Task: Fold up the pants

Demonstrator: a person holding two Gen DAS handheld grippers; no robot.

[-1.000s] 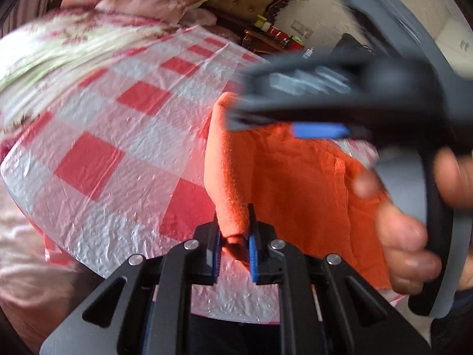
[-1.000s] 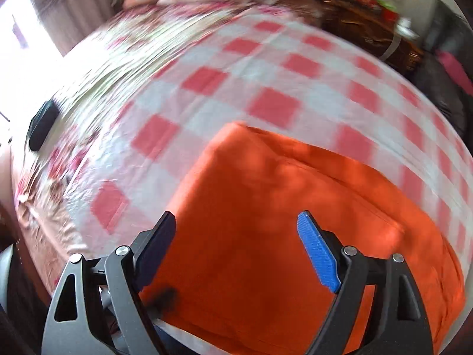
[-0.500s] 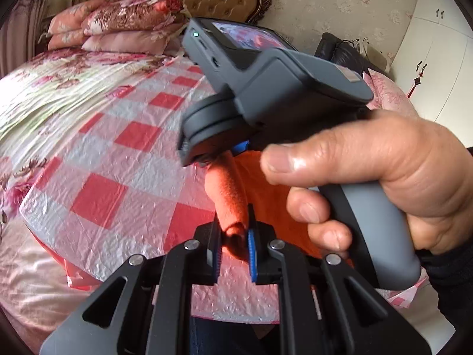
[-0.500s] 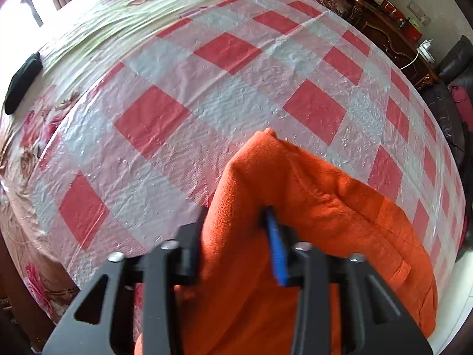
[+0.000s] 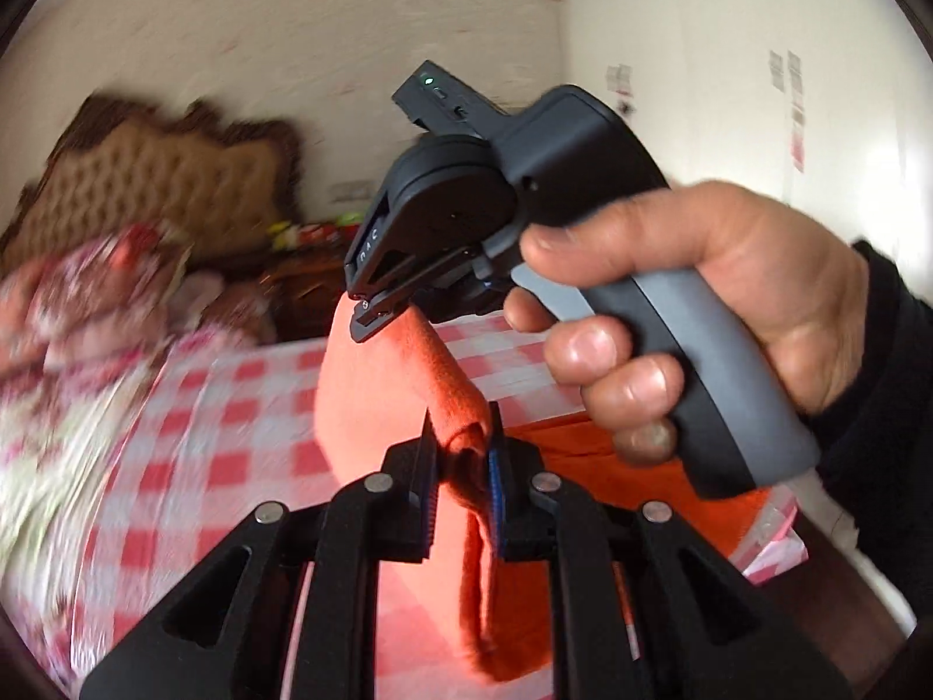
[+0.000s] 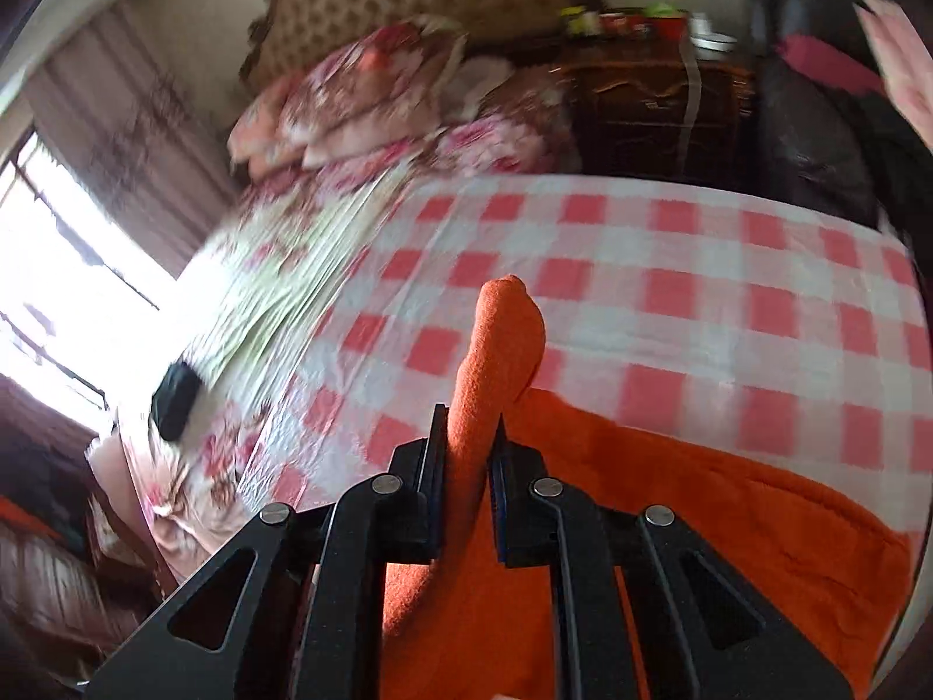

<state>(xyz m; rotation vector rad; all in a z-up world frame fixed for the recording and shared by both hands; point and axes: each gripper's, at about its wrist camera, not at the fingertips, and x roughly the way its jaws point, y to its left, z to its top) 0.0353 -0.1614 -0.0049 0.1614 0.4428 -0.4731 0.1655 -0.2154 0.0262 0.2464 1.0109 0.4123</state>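
Pants (image 5: 373, 402) — orange, thick-piled — hang lifted above the red-and-white checked sheet (image 6: 670, 268), with their lower part spread on the sheet's near edge. The left gripper (image 5: 463, 466) is pressed together on a bunched fold of the fabric. The right gripper (image 6: 471, 461) pinches another upright fold — its tip stands above the sheet. A right hand (image 5: 717, 303) squeezes that gripper's handle.

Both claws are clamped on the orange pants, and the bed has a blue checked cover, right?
Not blue. The cover is red and white checked, as the right wrist view shows. The left claw and right claw are indeed both clamped on the orange pants.
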